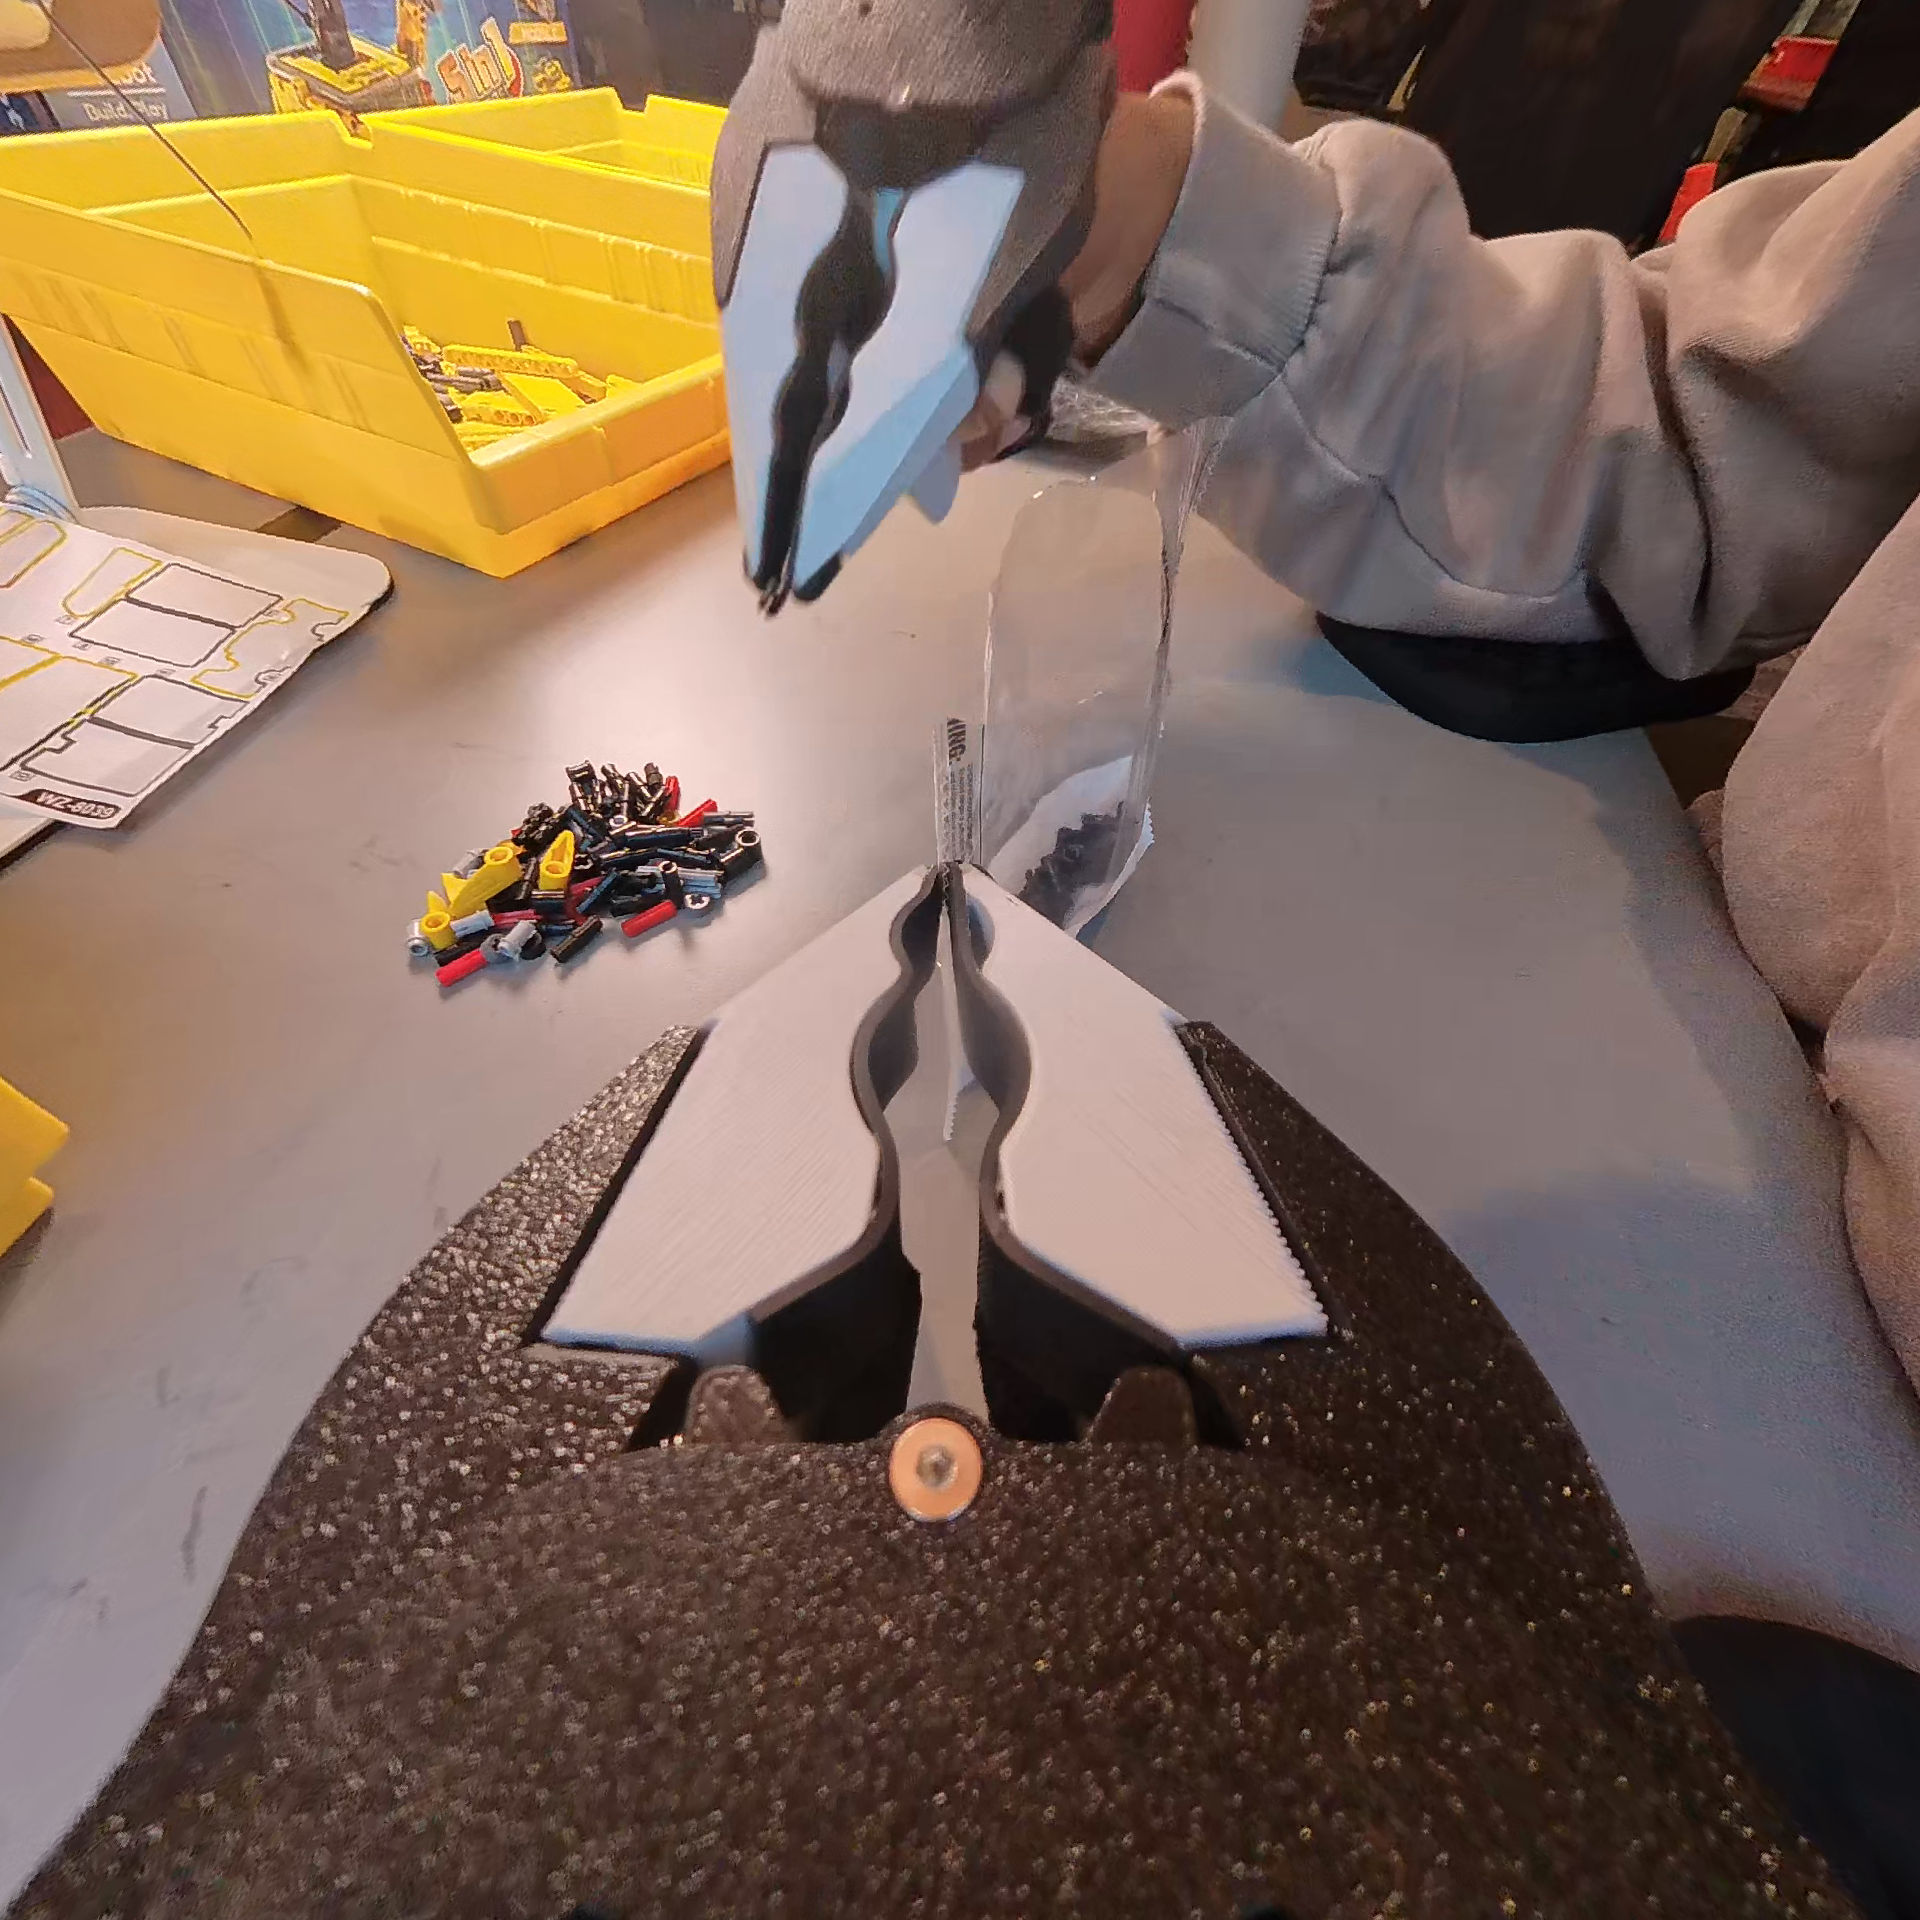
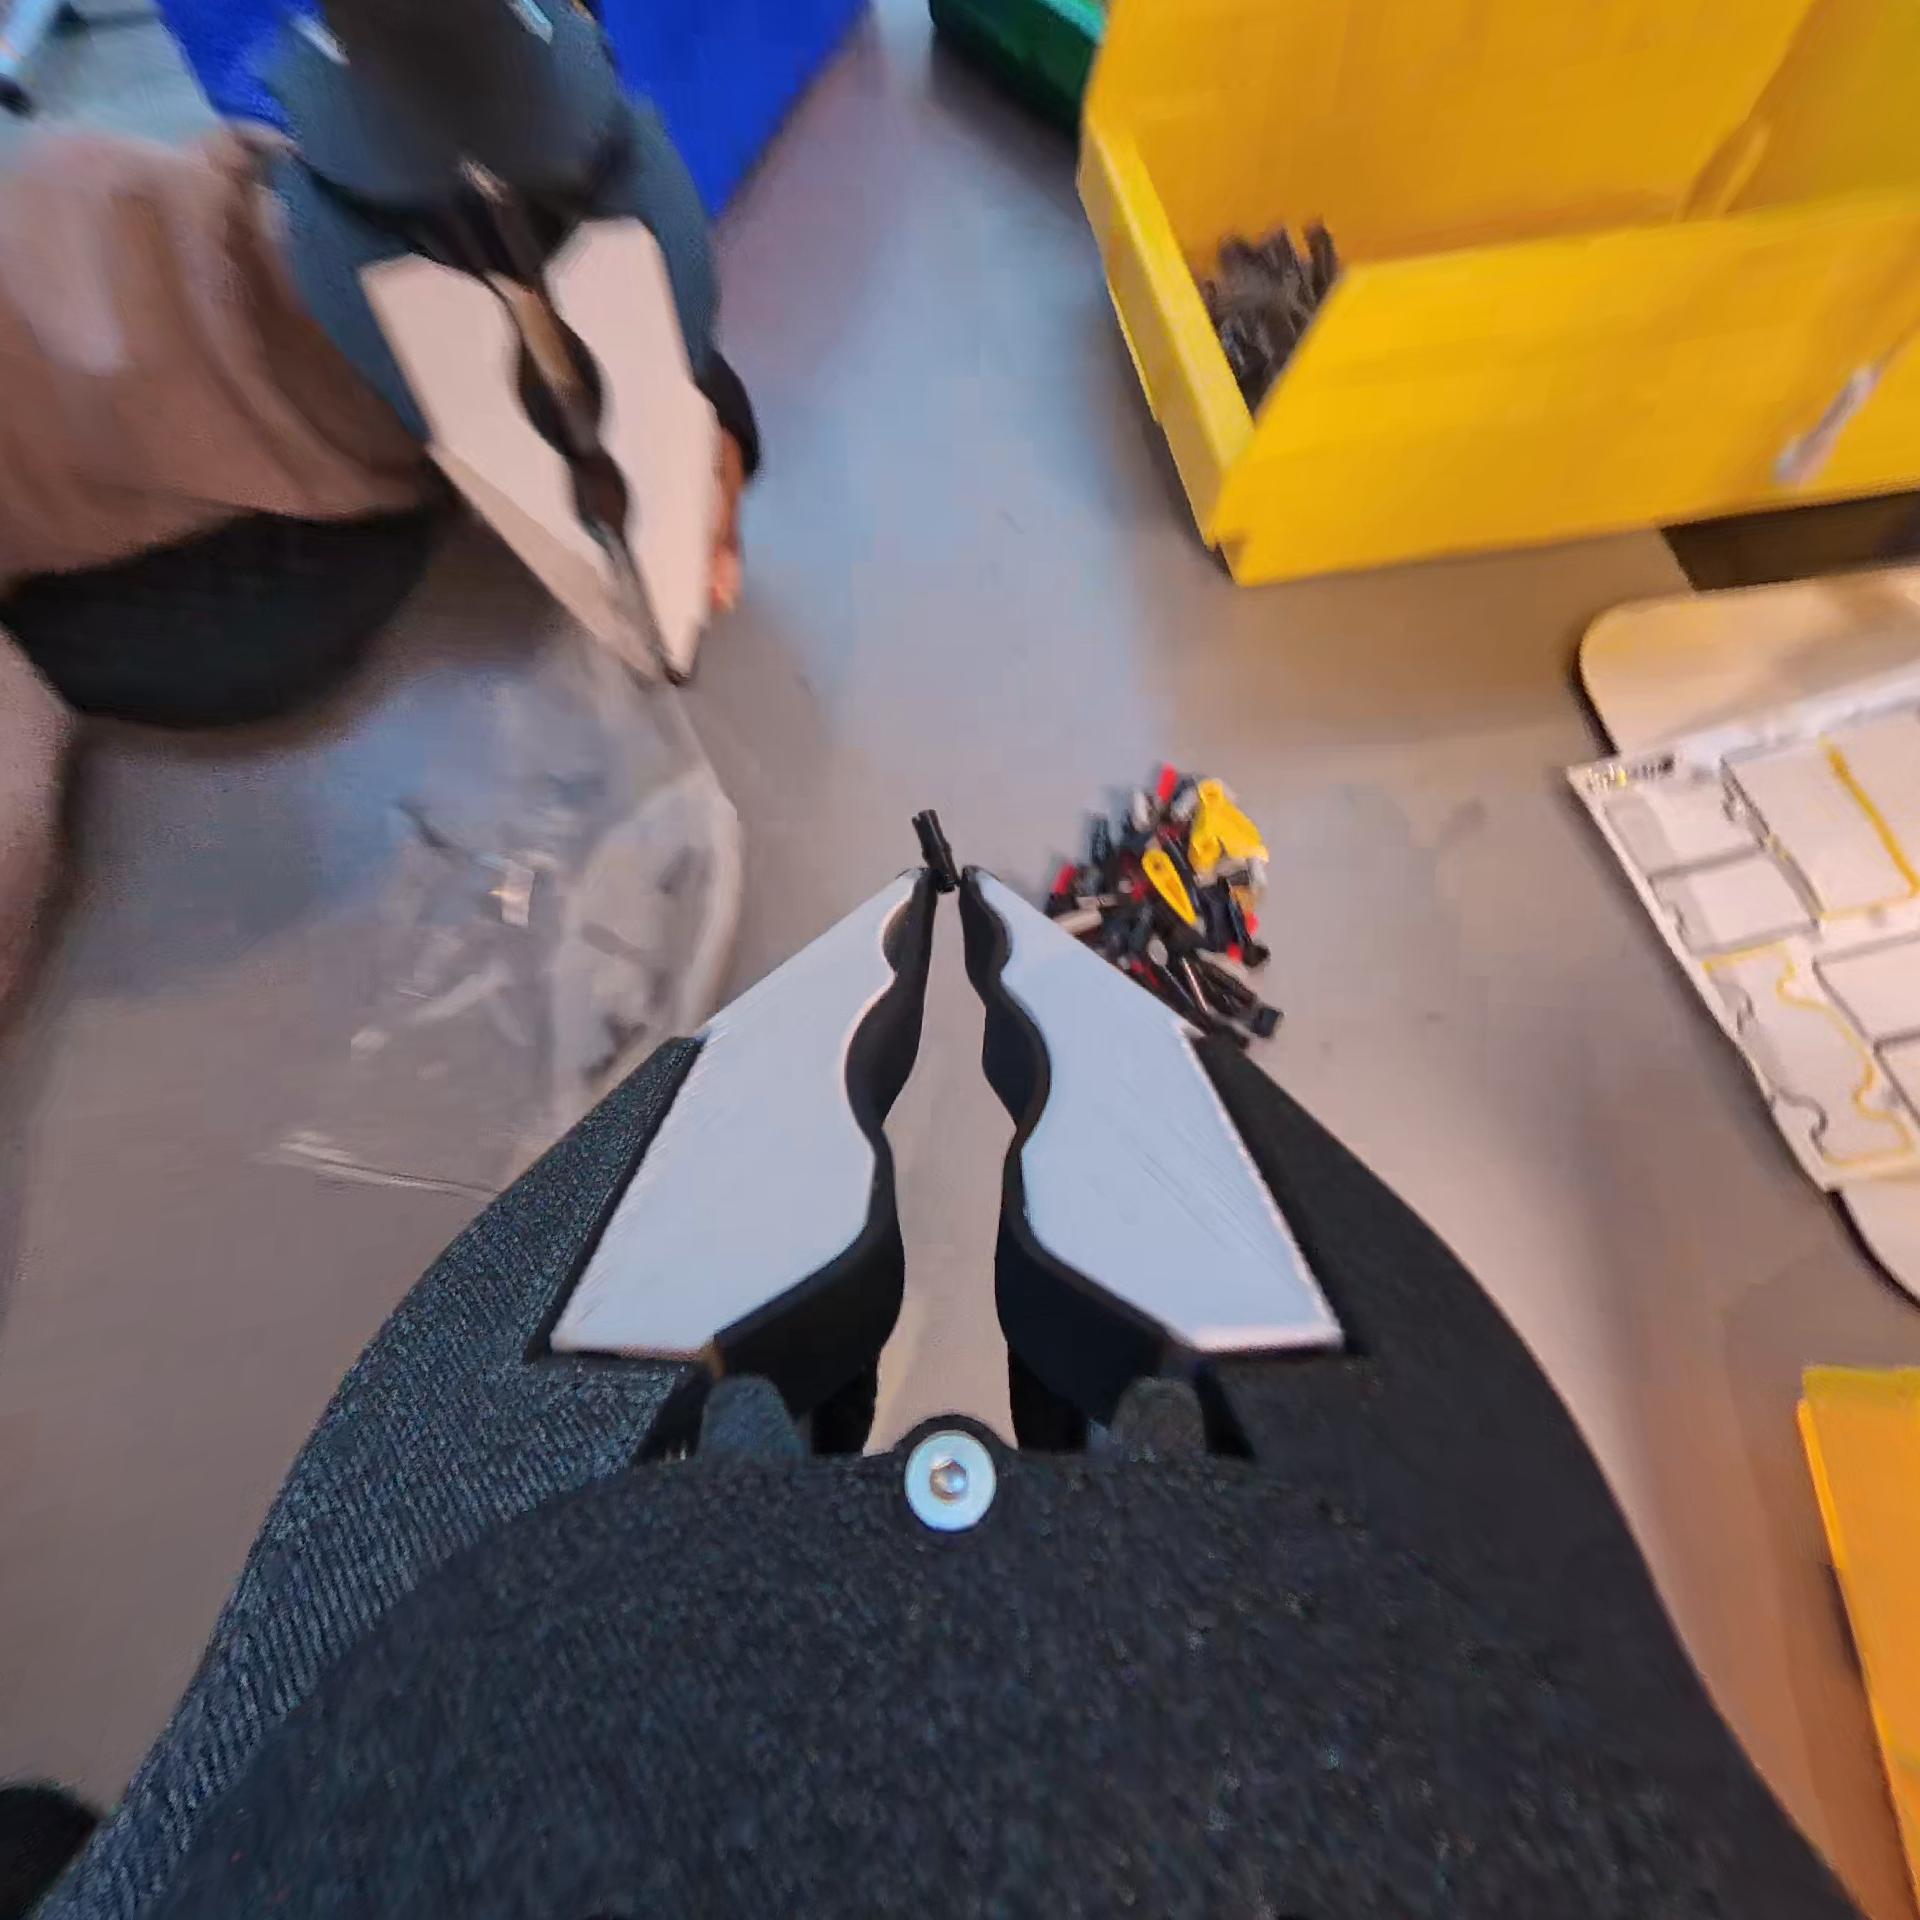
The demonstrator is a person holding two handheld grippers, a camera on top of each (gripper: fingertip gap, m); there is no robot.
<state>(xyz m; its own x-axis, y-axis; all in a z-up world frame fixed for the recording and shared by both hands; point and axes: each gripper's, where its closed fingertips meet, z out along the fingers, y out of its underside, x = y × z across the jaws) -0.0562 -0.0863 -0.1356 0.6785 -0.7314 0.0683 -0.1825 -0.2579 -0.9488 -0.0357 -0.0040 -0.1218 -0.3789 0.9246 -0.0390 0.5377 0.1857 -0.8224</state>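
Above the grey table [image 1: 312, 1143], left gripper [image 1: 948, 878] pinches a clear plastic bag [image 1: 1081, 665]; right gripper [image 2: 948, 873] nips what looks like a black pin [image 2: 935, 840] beside the parts pile [image 2: 1174, 909].

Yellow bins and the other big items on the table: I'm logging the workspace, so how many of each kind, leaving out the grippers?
Yellow bins: 3
Clear plastic bag: 1
Pile of small parts: 1
Printed sheet: 1
Total: 6

Grey tabletop [image 1: 312, 1091], yellow bins [image 1: 343, 343] behind, warm light.
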